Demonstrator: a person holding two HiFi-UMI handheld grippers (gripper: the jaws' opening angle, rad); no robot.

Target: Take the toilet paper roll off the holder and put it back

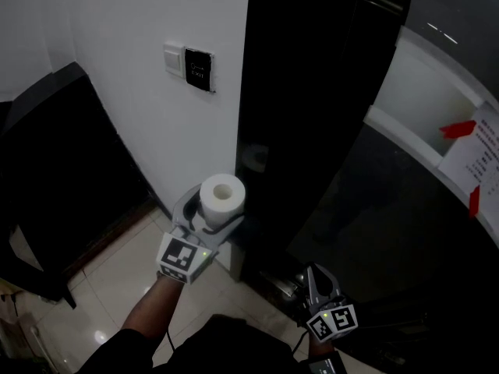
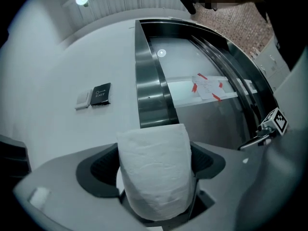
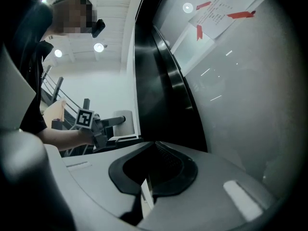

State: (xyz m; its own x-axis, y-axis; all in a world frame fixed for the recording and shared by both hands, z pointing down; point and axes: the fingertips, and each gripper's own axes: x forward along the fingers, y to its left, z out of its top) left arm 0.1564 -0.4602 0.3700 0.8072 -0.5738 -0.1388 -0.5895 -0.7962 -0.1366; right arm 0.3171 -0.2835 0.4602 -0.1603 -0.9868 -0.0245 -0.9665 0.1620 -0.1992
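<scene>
**Left claw clasping the paper roll, no holder in sight**

Left claw (image 1: 212,223) is gripping the toilet paper roll (image 1: 222,195) across its sides. Its jaws are standing apart only by the roll's width and are pressing into the soft paper. The roll is standing upright with its hollow core facing up, near the white wall (image 1: 117,22) and just beside the dark glossy door (image 1: 304,131). The right claw (image 3: 144,189) is hanging low at the person's right, its jaws closed together and carrying nothing. No holder is showing in any view, so the roll is judged to be off it and due to go back.

Two risks are arising. The pads are squeezing paper rather than core, so a harder squeeze is likely to flatten the tube and make it bind on the holder. A looser grip, or a knock against the door edge, is likely to let the roll slip to the tiled floor (image 1: 117,279).
</scene>
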